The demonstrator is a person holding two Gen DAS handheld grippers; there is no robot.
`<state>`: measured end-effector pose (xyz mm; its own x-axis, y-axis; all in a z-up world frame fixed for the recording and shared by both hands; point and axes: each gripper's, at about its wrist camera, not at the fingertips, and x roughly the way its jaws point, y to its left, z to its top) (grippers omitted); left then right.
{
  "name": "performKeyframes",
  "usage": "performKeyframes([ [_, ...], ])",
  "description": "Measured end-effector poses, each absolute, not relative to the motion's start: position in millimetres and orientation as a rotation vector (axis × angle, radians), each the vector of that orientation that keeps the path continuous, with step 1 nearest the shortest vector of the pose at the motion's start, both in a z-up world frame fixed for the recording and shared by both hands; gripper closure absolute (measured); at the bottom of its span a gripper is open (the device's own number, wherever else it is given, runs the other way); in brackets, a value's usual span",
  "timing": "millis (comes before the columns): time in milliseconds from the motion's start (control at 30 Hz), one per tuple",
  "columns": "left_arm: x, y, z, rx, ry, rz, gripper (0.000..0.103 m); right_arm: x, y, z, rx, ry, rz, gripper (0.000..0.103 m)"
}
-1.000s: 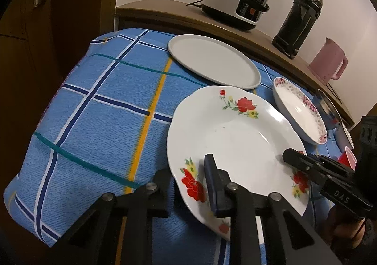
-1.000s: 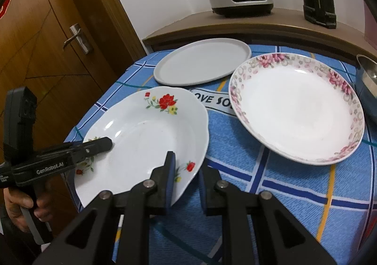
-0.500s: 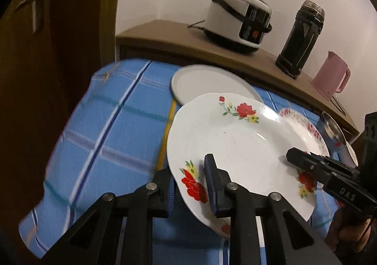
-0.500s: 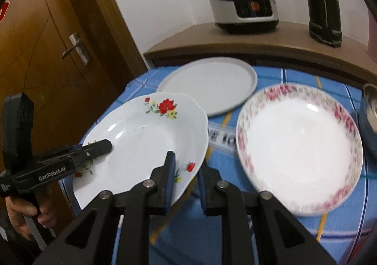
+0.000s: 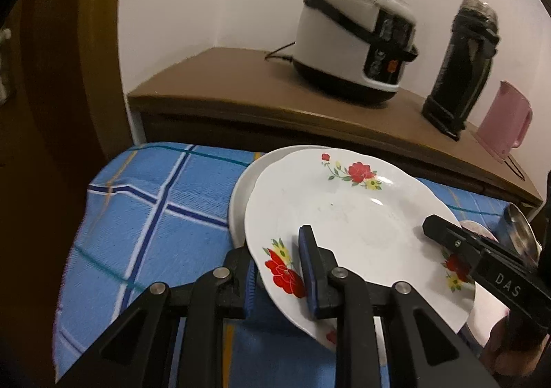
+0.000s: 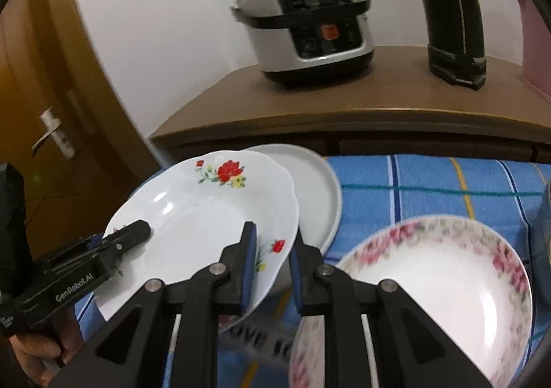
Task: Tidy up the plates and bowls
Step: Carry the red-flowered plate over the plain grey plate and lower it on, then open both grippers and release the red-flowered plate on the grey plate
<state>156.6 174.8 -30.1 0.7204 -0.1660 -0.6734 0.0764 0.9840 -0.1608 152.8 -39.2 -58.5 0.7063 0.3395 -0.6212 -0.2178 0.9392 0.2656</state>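
Observation:
A white plate with red flowers point(image 5: 347, 215) is held in the air between both grippers. My left gripper point(image 5: 279, 264) is shut on its near left rim. My right gripper point(image 6: 272, 250) is shut on its right rim, and it also shows in the left wrist view point(image 5: 444, 229). The flowered plate point(image 6: 206, 212) hangs partly over a plain grey plate point(image 6: 320, 191) that lies on the blue checked tablecloth point(image 5: 155, 215). A white dish with a pink floral rim point(image 6: 430, 277) lies on the cloth to the right.
A wooden sideboard point(image 5: 241, 88) behind the table carries a rice cooker point(image 5: 354, 43), a black flask point(image 5: 461, 67) and a pink jug point(image 5: 502, 119). A metal bowl point(image 5: 520, 229) sits at the far right. A wooden door point(image 6: 51, 133) stands to the left.
Both grippers have lifted the flowered plate off the cloth and carried it toward the back, so it now overlaps the grey plate.

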Motion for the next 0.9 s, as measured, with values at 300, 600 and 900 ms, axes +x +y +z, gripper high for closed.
performKeyframes([
  [300,186.0,178.5,-40.1,-0.126,0.766,-0.101,0.077,179.4,-30.6,-64.5,0.202,0.781,0.219,0.085],
  [600,192.9,173.5,-43.5,-0.104,0.757,-0.076,0.076,189.0,-22.6,-69.5,0.169,0.797,0.146,0.083],
  [900,184.3,178.8,-36.5,-0.131,0.707,-0.015,0.064,179.0,-15.6,-64.7,0.138,0.727,0.08,0.051],
])
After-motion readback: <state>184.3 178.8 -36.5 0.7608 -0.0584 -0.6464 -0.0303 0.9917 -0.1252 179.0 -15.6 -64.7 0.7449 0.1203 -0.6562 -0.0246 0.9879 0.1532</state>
